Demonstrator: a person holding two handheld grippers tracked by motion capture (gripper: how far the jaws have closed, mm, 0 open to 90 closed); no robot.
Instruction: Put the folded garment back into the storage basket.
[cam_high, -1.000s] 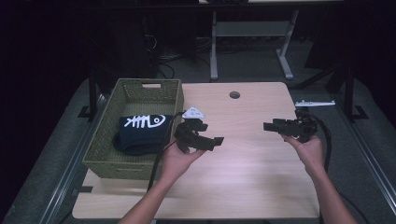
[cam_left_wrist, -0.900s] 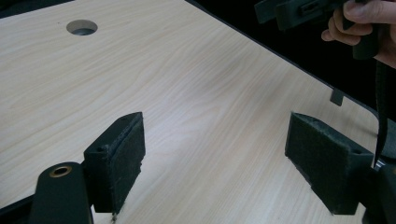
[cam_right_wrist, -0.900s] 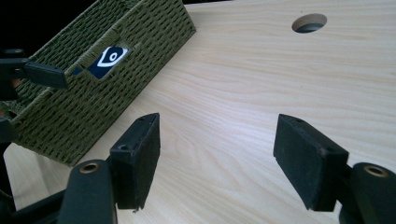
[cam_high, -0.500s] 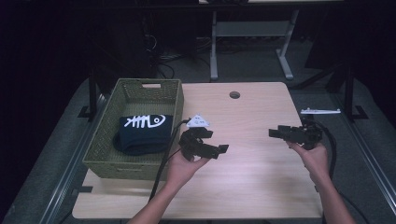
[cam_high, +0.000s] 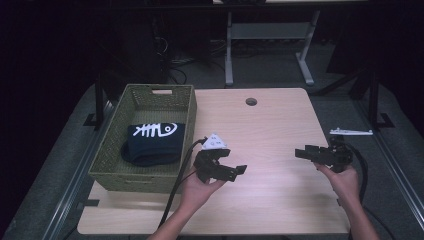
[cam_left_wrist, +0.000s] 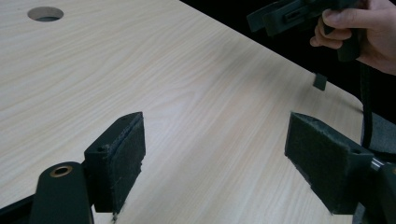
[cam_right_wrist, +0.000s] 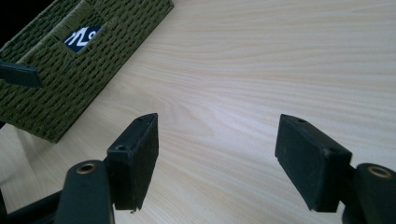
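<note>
- Dark navy folded cloth with a white fish-bone print lying inside the olive-green woven rectangular basket, at the left side of the pale wood-grain worktop; glimpsed too through the basket's handle slot in the right gripper view.
- Left hand-held gripper held above the worktop just beside the basket's right wall, jaws spread wide with bare wood between them, nothing gripped.
- Right hand-held gripper held near the worktop's right edge, well apart from the basket, jaws likewise wide apart and empty, tips aimed leftward toward the basket.
- Decisive relation: cloth to the left and slightly forward of the left hand-held gripper, just over the basket wall; clearly nearer to the left hand than to the right.
- Long axis of the cloth running roughly left to right across the basket, printed face up.
- Left jaws now pointing right, away from the cloth, toward the other hand; judged to need a turn back over the rim for any reach into the basket.
- Round cable hole far back on the worktop, out of the way.
</note>
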